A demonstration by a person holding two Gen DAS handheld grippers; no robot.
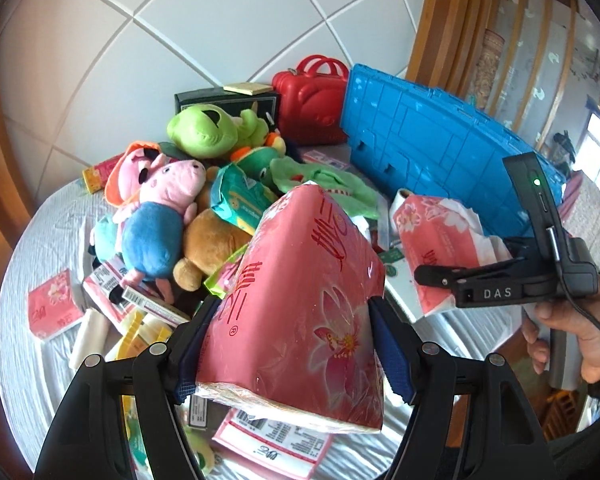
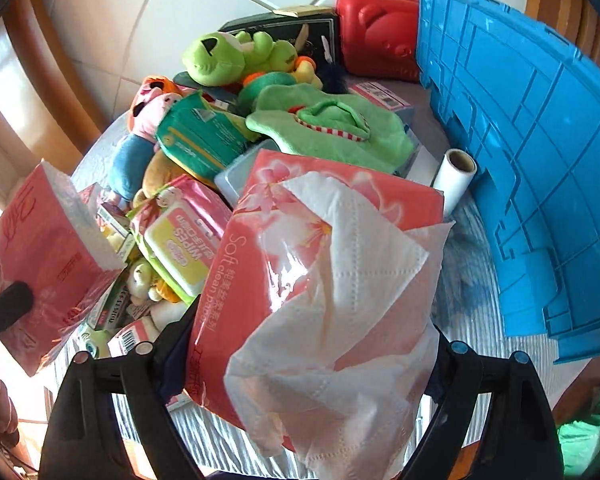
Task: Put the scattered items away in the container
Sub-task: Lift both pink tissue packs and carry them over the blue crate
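The black left gripper (image 1: 290,344) clamps a pink plastic-wrapped tissue pack (image 1: 300,280); the right gripper (image 2: 312,360), at three o'clock, clamps an opened pink tissue pack (image 2: 320,280).

Toy pile (image 1: 188,184) crowds the left; blue container wall (image 1: 440,140) blocks the right.

The plush toys (image 2: 236,60) are lying piled at twelve o'clock, the crate (image 2: 532,152) is standing at three o'clock, and the paper roll (image 2: 456,178) is leaning just beside the crate.
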